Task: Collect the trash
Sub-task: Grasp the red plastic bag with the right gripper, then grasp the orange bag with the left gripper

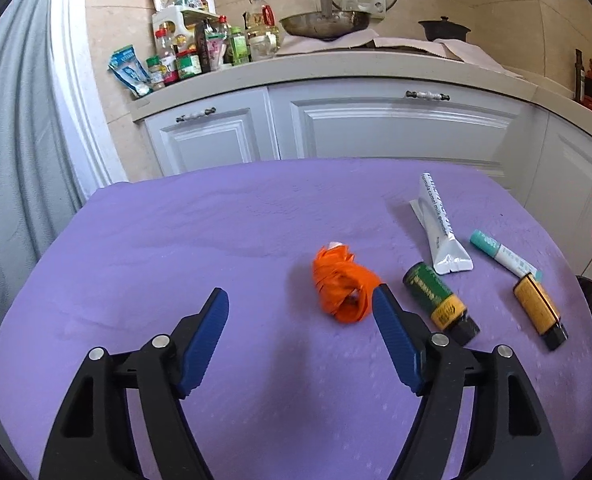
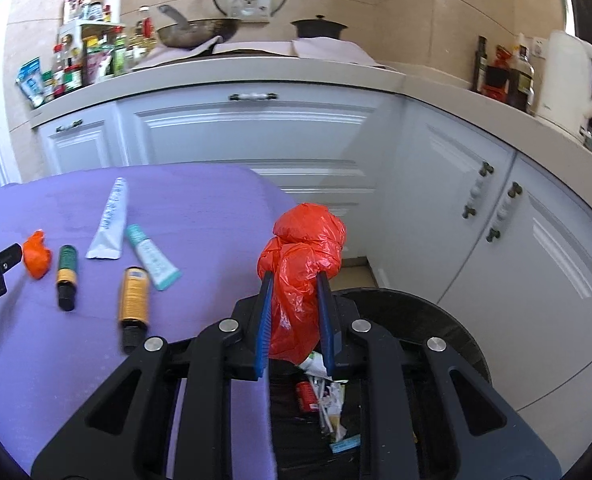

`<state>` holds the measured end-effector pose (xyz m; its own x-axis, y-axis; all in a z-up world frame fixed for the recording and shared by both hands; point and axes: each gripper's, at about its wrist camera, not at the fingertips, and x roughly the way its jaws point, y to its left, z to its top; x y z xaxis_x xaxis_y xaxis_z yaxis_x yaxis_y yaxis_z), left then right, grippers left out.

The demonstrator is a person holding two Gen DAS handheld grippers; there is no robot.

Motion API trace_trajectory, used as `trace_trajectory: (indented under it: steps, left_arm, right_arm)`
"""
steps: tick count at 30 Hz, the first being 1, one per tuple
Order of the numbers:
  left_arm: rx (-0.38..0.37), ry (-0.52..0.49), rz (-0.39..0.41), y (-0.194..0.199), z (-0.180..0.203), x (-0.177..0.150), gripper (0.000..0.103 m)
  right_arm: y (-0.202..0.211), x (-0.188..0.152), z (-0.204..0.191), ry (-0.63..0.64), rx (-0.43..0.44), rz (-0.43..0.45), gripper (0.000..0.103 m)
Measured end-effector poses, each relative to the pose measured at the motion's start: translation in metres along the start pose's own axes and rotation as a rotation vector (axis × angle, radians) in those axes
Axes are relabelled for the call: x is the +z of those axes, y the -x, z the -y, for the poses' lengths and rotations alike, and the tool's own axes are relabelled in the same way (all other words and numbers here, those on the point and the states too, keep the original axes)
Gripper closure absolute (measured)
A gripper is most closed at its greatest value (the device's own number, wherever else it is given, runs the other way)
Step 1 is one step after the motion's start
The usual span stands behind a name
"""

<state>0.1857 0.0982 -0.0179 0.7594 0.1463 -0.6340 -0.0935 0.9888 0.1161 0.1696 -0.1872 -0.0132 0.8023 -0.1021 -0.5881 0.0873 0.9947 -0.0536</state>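
My left gripper (image 1: 301,295) is open above the purple table (image 1: 176,240), with a crumpled orange bag (image 1: 342,288) just beyond and beside its right finger. To the right lie a green-and-yellow tube (image 1: 440,300), a white tube (image 1: 440,224), a teal-capped tube (image 1: 504,254) and a yellow-and-black tube (image 1: 538,312). My right gripper (image 2: 295,278) is shut on a red-orange plastic bag (image 2: 302,256) and holds it above a black trash bin (image 2: 436,320) beside the table. The bin holds several scraps of trash (image 2: 328,404).
White cabinets (image 1: 376,120) stand behind the table, under a counter with bottles (image 1: 184,48), a wok (image 1: 324,22) and a black pot (image 1: 444,28). A white kettle (image 2: 572,80) stands on the right counter. A grey curtain (image 1: 12,140) hangs at the left.
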Motion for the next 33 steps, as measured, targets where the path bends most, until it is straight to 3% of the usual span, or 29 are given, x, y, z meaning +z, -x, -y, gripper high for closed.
trace_trajectory:
  steps: [11,13,15,21,33]
  left_arm:
    - [-0.065,0.000,-0.107,-0.042,0.009,0.008,0.032]
    - [-0.088,0.000,-0.116,-0.044,0.009,0.007,0.053]
    - [-0.100,-0.009,-0.132,-0.046,0.011,0.005,0.066]
    - [-0.107,0.003,-0.113,-0.040,0.009,0.003,0.068]
    - [-0.120,-0.043,-0.044,0.014,0.015,-0.016,0.068]
  right_arm:
    - [-0.014,-0.004,0.006,-0.012,0.005,-0.018,0.083]
    - [-0.015,-0.005,0.005,-0.011,0.007,-0.021,0.083]
    - [-0.014,-0.005,0.003,-0.011,0.007,-0.021,0.083]
    - [-0.006,-0.007,0.001,-0.013,0.009,-0.016,0.083]
    - [0.030,-0.025,0.001,-0.022,0.018,-0.009,0.083]
